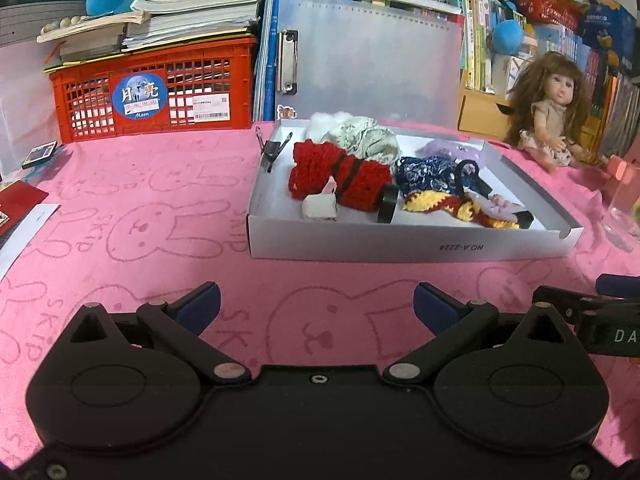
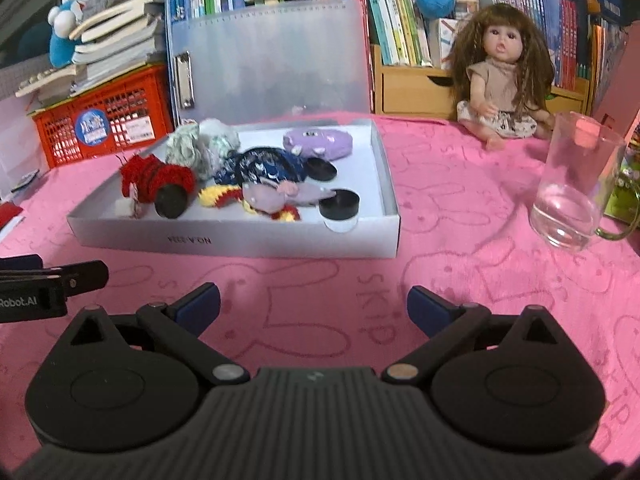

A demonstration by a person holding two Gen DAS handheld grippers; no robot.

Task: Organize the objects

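Two splayed grippers point(image 1: 316, 300) point(image 2: 314, 300), one box point(image 1: 400, 240)

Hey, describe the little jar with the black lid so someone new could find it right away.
Find the shallow white cardboard box on the pink bunny-print cloth. In its front right corner stands a small clear jar with a round black lid. Its neighbours are soft knitted pieces.
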